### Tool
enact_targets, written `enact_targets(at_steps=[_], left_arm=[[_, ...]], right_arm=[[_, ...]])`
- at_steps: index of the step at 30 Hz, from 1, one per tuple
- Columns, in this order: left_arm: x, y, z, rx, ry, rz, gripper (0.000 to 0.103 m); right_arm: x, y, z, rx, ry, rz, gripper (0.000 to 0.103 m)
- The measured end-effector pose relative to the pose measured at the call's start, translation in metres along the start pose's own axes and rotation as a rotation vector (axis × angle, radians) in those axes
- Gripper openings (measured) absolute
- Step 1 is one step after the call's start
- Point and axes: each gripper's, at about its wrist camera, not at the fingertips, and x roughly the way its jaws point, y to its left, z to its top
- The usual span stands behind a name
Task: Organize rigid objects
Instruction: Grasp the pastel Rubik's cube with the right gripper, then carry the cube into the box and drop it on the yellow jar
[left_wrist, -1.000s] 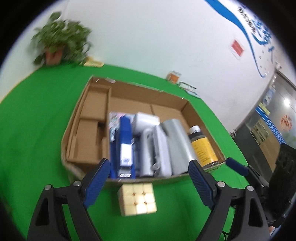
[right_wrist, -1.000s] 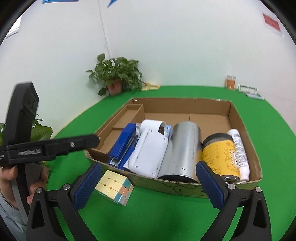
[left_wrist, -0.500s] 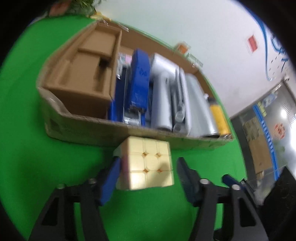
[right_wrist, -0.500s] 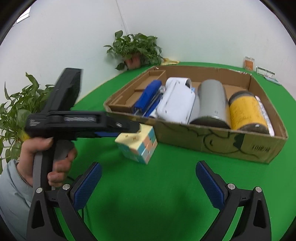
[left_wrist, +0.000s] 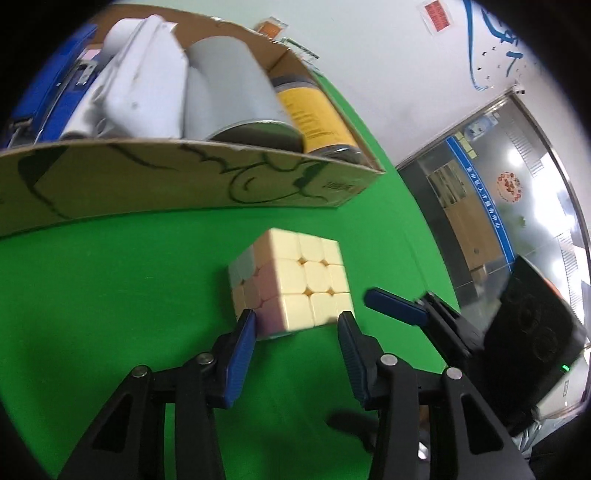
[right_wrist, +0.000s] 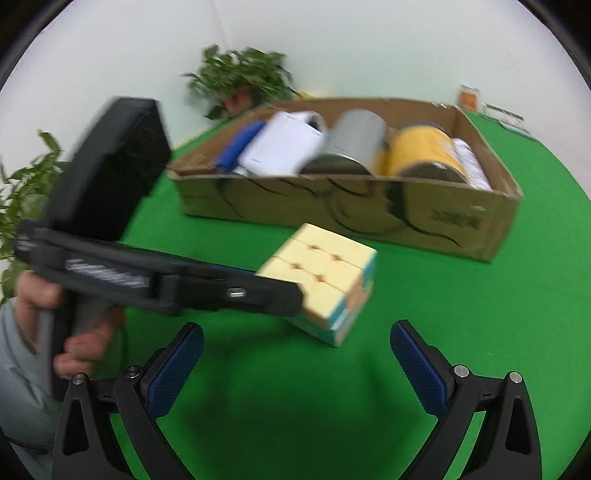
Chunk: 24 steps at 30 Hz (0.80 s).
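Observation:
A pastel puzzle cube (left_wrist: 291, 284) sits between the blue pads of my left gripper (left_wrist: 295, 325), which is shut on it. It is in front of the cardboard box (left_wrist: 155, 181), slightly above the green table. The right wrist view shows the same cube (right_wrist: 325, 284) held by the left gripper (right_wrist: 295, 299). My right gripper (right_wrist: 295, 362) is open and empty, just in front of the cube. The box (right_wrist: 369, 214) holds a grey cylinder (right_wrist: 351, 147), a yellow jar (right_wrist: 424, 155), a white case (right_wrist: 284, 147) and a blue stapler (right_wrist: 236, 147).
A white bottle (right_wrist: 472, 162) lies at the box's right end. Potted plants (right_wrist: 243, 81) stand behind the box and at the left edge. Small items (right_wrist: 469, 98) sit at the far right of the table. A glass door (left_wrist: 498, 177) is off to the right.
My left gripper has closed on the cube and swung right along the box front, with the cube in it. My right gripper has come closer to the cube and stays open.

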Motion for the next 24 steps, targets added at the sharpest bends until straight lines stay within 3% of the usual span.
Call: enact_targets(at_steps=[4, 9, 12, 17, 24], left_arm=[[-0.013, 0.007, 0.01, -0.036, -0.051, -0.046, 0.058], [0.005, 0.035, 0.018, -0.173, 0.02, -0.037, 0.056], [0.017, 0.038, 0.014, -0.21, 0.047, -0.107, 0.058], [0.015, 0.041, 0.01, -0.211, 0.047, -0.104, 0.058], [-0.002, 0.025, 0.006, -0.18, -0.008, -0.052, 0.057]], right_arm=[[0.016, -0.005, 0.005, -0.037, 0.05, -0.001, 0.094], [0.04, 0.003, 0.008, -0.093, 0.09, 0.012, 0.085], [0.049, 0.006, 0.007, -0.108, 0.102, -0.013, 0.073], [0.046, 0.007, 0.008, -0.115, 0.092, -0.061, 0.059], [0.035, 0.023, 0.011, -0.109, 0.05, -0.067, 0.058]])
